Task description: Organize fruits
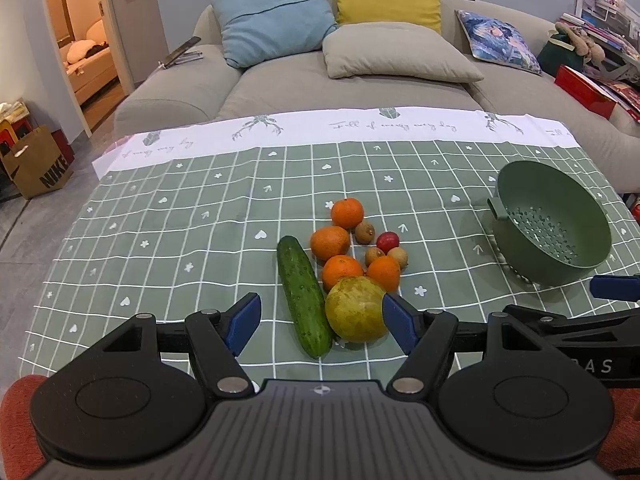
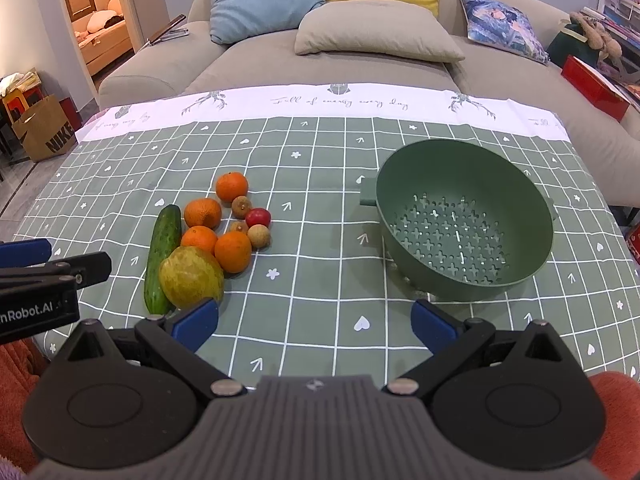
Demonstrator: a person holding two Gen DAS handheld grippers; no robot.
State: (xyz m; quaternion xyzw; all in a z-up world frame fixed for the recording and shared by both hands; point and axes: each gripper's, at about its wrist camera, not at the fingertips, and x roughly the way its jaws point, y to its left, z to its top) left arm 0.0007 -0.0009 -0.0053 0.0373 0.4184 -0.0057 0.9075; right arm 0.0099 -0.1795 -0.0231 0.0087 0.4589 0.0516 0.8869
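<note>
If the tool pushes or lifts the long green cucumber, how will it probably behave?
The cucumber looks firm and straight, so it probably stays stiff when lifted. Its round body may roll sideways if pushed, perhaps against the big yellow-green fruit beside it. Held near one end, it would likely tilt; its bumpy skin may help the grip.

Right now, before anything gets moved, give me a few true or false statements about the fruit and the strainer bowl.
1. The green strainer bowl is empty. True.
2. The cucumber lies inside the bowl. False: it lies on the checked tablecloth beside the fruit.
3. Four oranges sit in the pile. True.
4. The left gripper is clamped on the yellow-green fruit. False: its jaws stand open.
5. The red fruit sits apart from the pile. False: it is among it.
</note>
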